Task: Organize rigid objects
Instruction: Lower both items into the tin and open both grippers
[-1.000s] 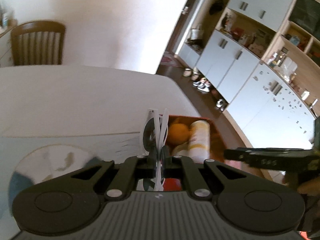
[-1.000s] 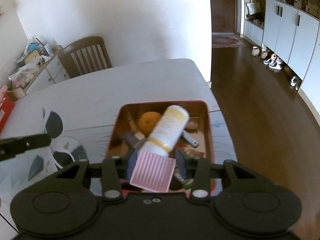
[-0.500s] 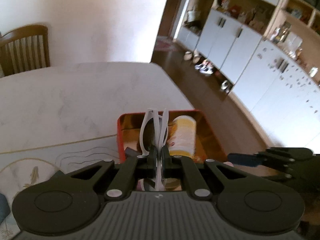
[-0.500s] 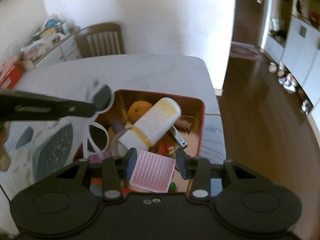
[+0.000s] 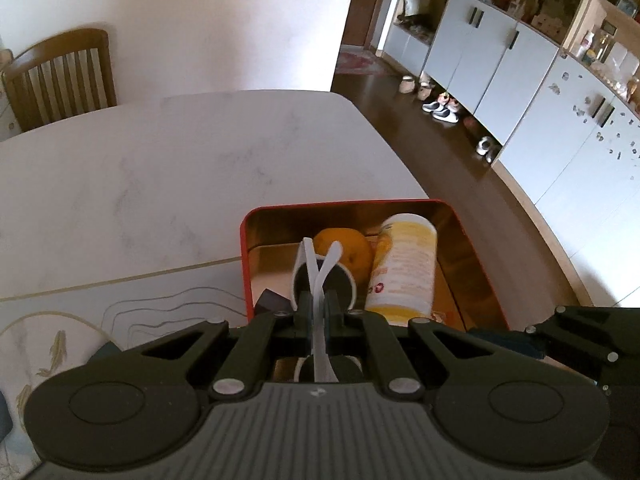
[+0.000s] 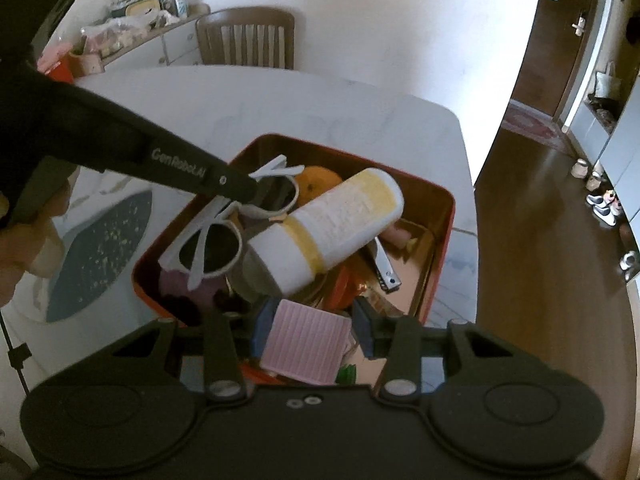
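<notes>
Fingers of the left gripper (image 5: 318, 304) are pinched tight on the white sunglasses (image 6: 224, 236), holding them by the folded arms over the red tin (image 6: 446, 240). From the right wrist view the glasses hang above the tin's nine o'clock side, lenses dark. Fingers of the right gripper (image 6: 310, 330) clamp a pink ribbed card (image 6: 306, 344) low over the tin's six o'clock edge. Inside the tin a white and yellow bottle (image 6: 340, 220) lies on its side across the middle, with an orange (image 6: 318, 182) at twelve o'clock. The tin sits on the pale bench (image 5: 160, 168), and a wooden chair (image 5: 60, 76) stands behind it.
</notes>
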`<state>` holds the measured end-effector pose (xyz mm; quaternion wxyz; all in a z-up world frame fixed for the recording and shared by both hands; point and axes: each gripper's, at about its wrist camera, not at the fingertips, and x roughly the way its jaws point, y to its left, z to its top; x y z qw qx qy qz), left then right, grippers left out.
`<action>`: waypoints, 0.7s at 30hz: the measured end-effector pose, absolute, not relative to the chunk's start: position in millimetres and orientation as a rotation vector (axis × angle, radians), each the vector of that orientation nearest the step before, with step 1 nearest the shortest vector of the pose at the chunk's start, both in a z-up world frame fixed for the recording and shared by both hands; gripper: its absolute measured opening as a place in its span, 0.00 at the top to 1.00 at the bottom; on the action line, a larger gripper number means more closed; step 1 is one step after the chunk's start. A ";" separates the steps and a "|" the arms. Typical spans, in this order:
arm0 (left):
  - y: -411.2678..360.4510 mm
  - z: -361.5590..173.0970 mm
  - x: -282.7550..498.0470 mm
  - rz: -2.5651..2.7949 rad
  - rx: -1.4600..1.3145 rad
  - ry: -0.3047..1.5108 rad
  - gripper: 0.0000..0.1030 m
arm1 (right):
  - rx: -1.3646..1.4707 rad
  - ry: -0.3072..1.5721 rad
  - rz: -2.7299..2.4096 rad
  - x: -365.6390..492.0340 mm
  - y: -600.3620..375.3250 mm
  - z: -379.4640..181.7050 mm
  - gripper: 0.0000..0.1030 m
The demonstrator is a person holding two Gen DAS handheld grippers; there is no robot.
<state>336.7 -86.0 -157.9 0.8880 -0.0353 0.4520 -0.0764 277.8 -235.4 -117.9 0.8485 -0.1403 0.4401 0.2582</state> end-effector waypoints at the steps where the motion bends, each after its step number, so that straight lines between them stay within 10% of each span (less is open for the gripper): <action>1: -87.2 -158.8 337.7 -0.152 -0.071 0.941 0.95 | -0.302 0.929 0.541 278.5 -235.9 -118.7 0.59; 21: -72.5 -172.8 339.0 -0.101 -0.112 0.991 0.93 | -0.260 0.970 0.513 284.7 -246.7 -123.4 0.42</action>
